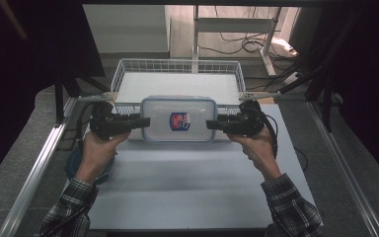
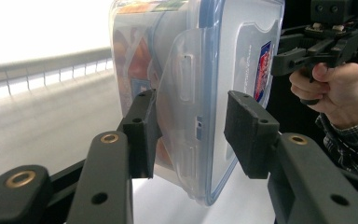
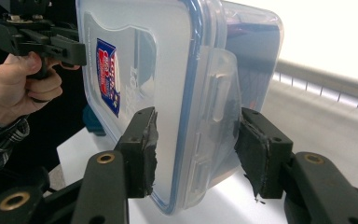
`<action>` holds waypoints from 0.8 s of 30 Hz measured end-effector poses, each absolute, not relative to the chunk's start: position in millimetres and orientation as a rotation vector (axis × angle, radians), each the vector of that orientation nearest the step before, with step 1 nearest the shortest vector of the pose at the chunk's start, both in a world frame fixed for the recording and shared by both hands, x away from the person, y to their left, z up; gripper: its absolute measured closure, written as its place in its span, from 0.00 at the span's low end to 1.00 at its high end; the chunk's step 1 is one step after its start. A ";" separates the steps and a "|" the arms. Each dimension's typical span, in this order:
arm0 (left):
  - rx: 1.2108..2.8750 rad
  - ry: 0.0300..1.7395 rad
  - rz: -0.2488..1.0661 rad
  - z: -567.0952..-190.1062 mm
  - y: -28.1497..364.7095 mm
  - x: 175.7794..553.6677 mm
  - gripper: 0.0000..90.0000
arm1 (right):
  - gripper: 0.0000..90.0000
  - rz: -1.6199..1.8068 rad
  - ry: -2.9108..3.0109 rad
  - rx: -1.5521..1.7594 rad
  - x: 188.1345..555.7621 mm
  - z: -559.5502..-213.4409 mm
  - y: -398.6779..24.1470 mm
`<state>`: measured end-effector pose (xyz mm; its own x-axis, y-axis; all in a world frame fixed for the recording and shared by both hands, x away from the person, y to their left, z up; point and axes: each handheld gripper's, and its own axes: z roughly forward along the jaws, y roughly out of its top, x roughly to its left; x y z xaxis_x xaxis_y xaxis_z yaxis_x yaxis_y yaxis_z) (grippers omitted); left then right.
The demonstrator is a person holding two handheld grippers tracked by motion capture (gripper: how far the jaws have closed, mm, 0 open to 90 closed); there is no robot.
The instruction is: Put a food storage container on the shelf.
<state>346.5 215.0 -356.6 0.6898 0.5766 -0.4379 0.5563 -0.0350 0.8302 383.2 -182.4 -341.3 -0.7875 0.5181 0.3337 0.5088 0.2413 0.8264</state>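
A clear plastic food box [image 1: 178,118] with a blue-sealed lid and a red-and-blue sticker hangs level above the white table [image 1: 187,182], lid up. My left gripper [image 1: 145,122] grips its left end and my right gripper [image 1: 210,123] its right end. In the left gripper view the left gripper [image 2: 193,133] has one pad under the box [image 2: 200,70] and one on the lid, beside a side latch. In the right gripper view the right gripper [image 3: 196,151] clamps the box [image 3: 168,70] the same way. Each view shows the other gripper [image 2: 303,51] [image 3: 51,44] at the far end.
A white wire basket [image 1: 177,63] stands just behind the box, at the table's far edge. A round blue object [image 1: 71,165] lies at the table's left edge under the left forearm. Metal rails run along both sides of the table.
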 end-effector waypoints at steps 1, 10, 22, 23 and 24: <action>1.683 0.925 0.020 -354.6 215.8 348.8 0.61 | 0.55 1.641 2.462 1.017 386.8 -337.6 -181.2; 1.663 0.918 0.034 -330.1 224.8 374.7 0.61 | 0.55 1.655 2.424 1.006 410.1 -311.1 -171.9; 1.665 0.918 0.031 -314.0 223.6 410.4 0.61 | 0.55 1.662 2.401 1.043 441.0 -294.4 -171.1; 1.663 0.920 0.030 -313.9 223.0 413.6 0.61 | 0.55 1.664 2.400 1.052 443.8 -293.9 -171.7; 1.664 0.924 0.024 -314.2 222.1 416.7 0.61 | 0.55 1.666 2.396 1.059 446.7 -293.7 -172.4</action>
<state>416.7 222.1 -314.2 0.6874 0.5747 -0.4440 0.5507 -0.0139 0.8346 446.7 -172.4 -293.7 -0.7665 0.5463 0.3376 0.5067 0.1914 0.8406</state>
